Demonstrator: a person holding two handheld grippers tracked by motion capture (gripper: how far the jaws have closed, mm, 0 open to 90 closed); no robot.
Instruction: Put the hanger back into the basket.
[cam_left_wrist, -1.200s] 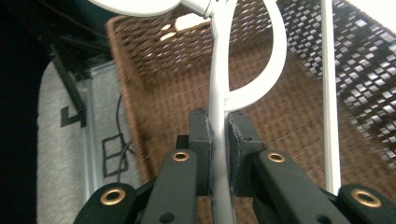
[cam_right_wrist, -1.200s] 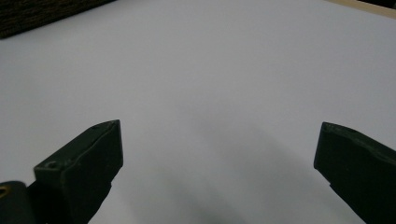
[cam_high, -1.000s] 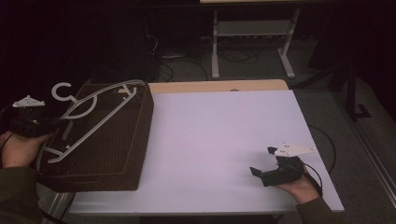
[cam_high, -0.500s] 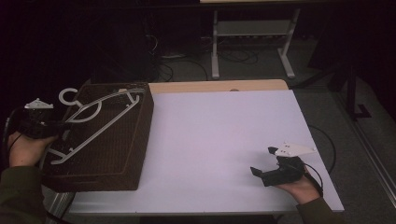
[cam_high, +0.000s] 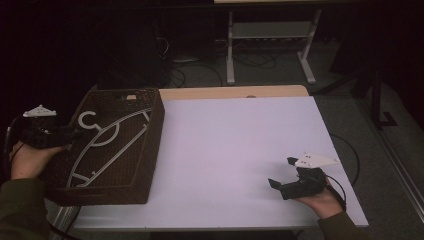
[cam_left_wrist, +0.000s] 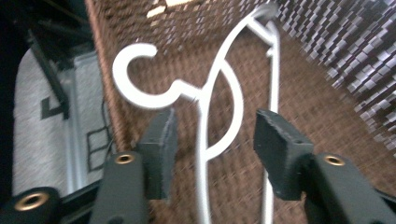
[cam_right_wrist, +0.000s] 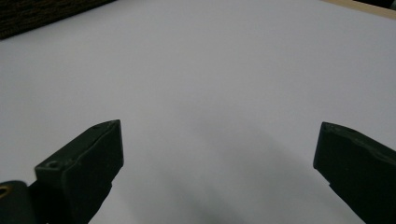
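White clothes hanger (cam_high: 107, 145): lies flat inside the brown woven basket (cam_high: 150, 150) at the left of the white surface (cam_high: 235, 150), long axis diagonal, hook toward the basket's far-left corner. Left claw (cam_left_wrist: 212, 140): spread, astride the hanger's neck. Right claw (cam_high: 283, 172): spread, empty, near the surface's right front.

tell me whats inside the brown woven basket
A white clothes hanger lies inside the woven basket, hook toward the far end. The left gripper hangs open above it. The near inner corner is hidden by the basket's front wall.
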